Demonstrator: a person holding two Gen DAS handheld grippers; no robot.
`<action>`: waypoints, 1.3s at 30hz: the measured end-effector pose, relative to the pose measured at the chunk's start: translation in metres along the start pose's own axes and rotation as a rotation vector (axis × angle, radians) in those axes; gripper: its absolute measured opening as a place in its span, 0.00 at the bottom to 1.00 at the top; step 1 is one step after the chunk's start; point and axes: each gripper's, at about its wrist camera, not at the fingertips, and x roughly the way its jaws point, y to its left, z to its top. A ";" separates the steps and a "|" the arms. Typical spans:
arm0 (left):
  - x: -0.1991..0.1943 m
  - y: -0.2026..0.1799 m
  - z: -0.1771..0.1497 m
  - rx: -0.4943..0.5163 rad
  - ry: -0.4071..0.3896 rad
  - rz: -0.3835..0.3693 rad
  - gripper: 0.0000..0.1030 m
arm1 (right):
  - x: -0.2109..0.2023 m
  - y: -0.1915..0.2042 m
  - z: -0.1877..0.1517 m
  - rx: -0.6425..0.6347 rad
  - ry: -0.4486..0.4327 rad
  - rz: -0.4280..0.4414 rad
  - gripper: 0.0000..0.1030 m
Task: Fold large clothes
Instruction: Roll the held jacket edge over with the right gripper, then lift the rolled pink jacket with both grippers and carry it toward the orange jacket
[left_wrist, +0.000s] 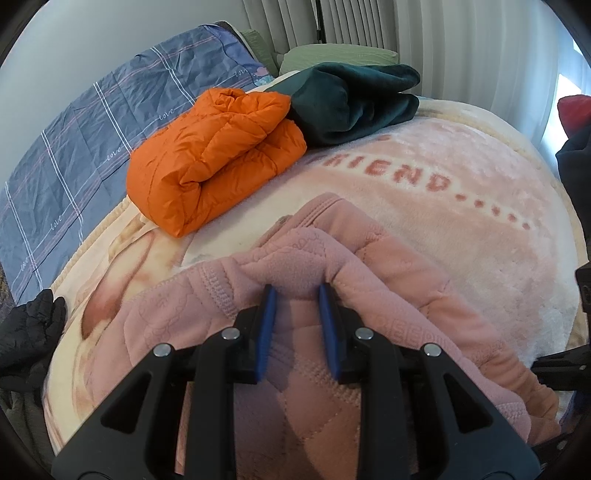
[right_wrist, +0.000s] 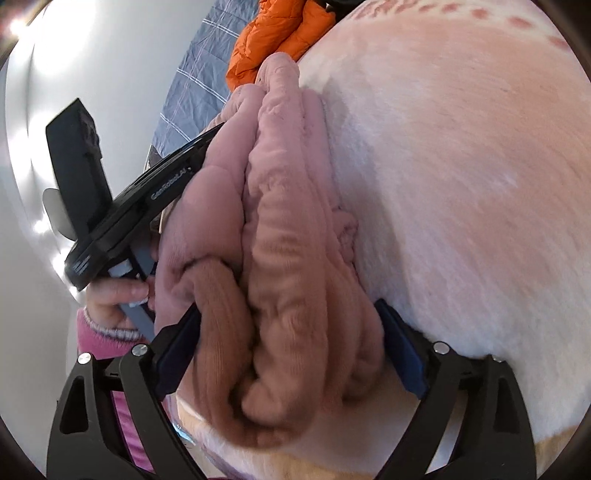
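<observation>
A pink quilted fleece garment lies bunched on the pink plush blanket on the bed. My left gripper is shut on a fold of the garment, its blue pads pinching the cloth. In the right wrist view my right gripper is closed around a thick bundle of the same garment, with folds filling the space between its blue pads. The left gripper's body and the hand holding it show at the left of that view.
A folded orange puffer jacket and a folded dark green garment lie at the back of the blanket. A blue plaid sheet covers the bed's left side. A black garment lies at the left edge. Green pillows are behind.
</observation>
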 end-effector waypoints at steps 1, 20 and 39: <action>0.000 0.001 0.000 -0.002 -0.001 -0.002 0.24 | -0.001 0.001 -0.001 -0.018 -0.006 -0.001 0.84; -0.109 0.115 -0.061 -0.335 -0.235 -0.082 0.84 | -0.010 -0.002 -0.021 -0.062 -0.077 0.009 0.58; 0.024 0.159 -0.128 -0.887 -0.177 -0.643 0.86 | -0.006 0.004 -0.021 -0.075 -0.102 -0.006 0.61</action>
